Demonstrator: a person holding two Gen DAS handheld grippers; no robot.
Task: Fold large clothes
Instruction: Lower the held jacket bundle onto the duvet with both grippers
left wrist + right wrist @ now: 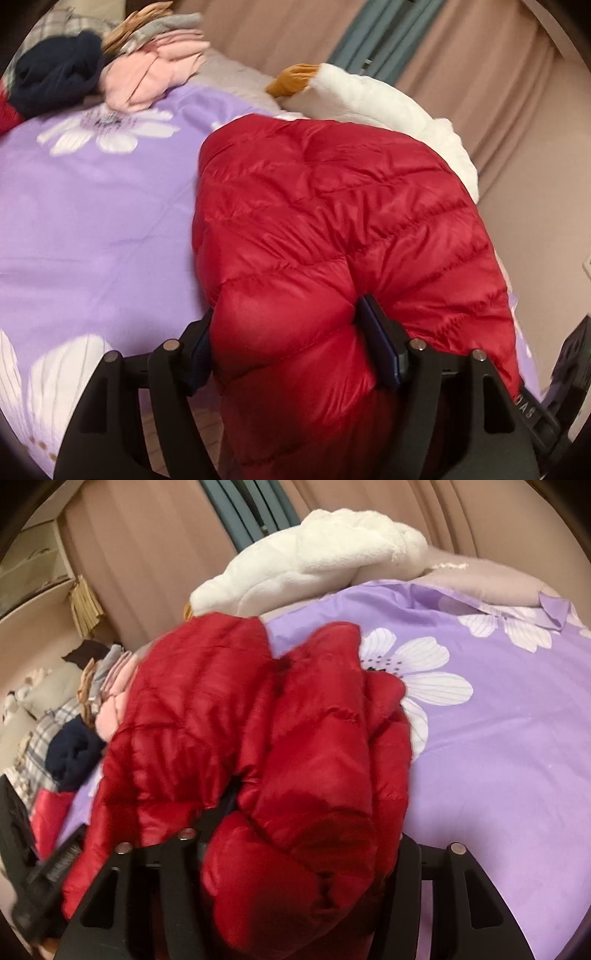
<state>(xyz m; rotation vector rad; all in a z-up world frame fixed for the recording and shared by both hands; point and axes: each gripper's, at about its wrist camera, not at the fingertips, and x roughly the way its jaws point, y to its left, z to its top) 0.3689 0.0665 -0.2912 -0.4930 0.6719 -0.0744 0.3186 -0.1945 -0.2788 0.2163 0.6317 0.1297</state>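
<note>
A bed covered by a lilac duvet (92,221) printed with large white daisies fills most of both views, with pinkish-beige curtains (498,74) hanging behind it and a strip of teal fabric between their folds. Lying on the duvet is the red quilted down jacket (332,221), bunched and puffy, its near end gathered up into both grippers; in the right wrist view the same jacket (240,738) heaps up in thick folds across the middle of the picture.

Beyond the jacket a white plush goose (369,99) lies along the far edge of the bed, its orange beak pointing toward a pile of other clothes (147,81): pink, grey and plaid pieces with a dark navy garment (55,77) at the front (all of it blurred). A second patch of red fabric (51,812) shows at the bed's edge below the navy piece in the right wrist view.

The left gripper (284,354) has a fat roll of the jacket between its two black fingers, and both pads press into the padding, so the jaws pinch the jacket at a fairly wide spread. The right gripper (303,853) likewise clamps a thick bundle of the jacket, the fabric bulging over and partly hiding its fingers. The other gripper's black body appears at the edge of each view.
</note>
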